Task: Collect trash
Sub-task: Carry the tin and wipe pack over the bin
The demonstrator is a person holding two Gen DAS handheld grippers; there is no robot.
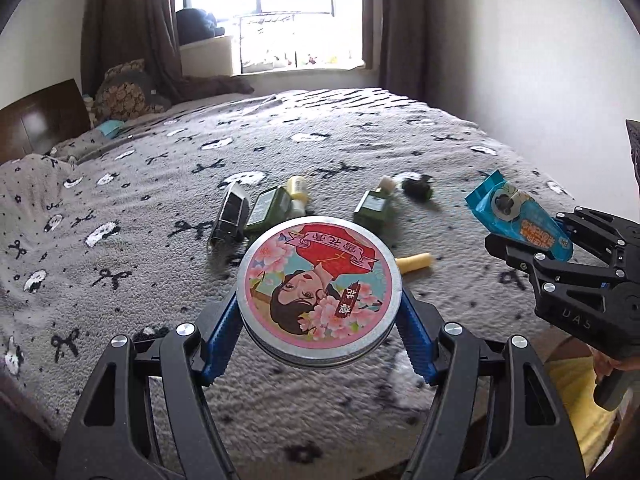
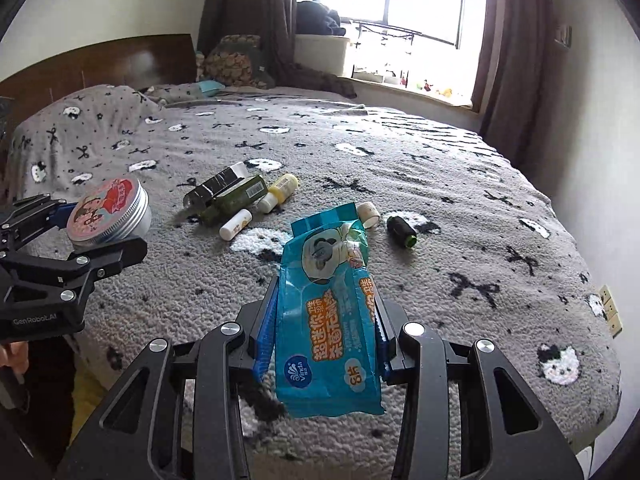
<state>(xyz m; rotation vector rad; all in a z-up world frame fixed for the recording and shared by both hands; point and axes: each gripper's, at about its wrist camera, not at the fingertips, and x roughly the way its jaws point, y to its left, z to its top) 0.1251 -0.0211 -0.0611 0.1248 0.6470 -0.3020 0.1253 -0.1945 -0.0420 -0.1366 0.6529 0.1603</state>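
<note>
The left gripper (image 1: 320, 316) points forward and downward, raised above the bed, its blue pads (image 1: 222, 332) pressed against opposite sides of a round tin (image 1: 320, 288). The right gripper (image 2: 324, 320) sits at a similar tilt, its jaws narrower and clamped on a blue packet (image 2: 328, 320). The two grippers are side by side, well apart. Part of a hand (image 1: 612, 368) grips the right gripper's handle.

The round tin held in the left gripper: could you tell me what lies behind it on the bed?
Behind the round tin lie a black box, two green bottles, and a yellow tube partly hidden by its rim. The bedspread directly beneath is covered.
</note>
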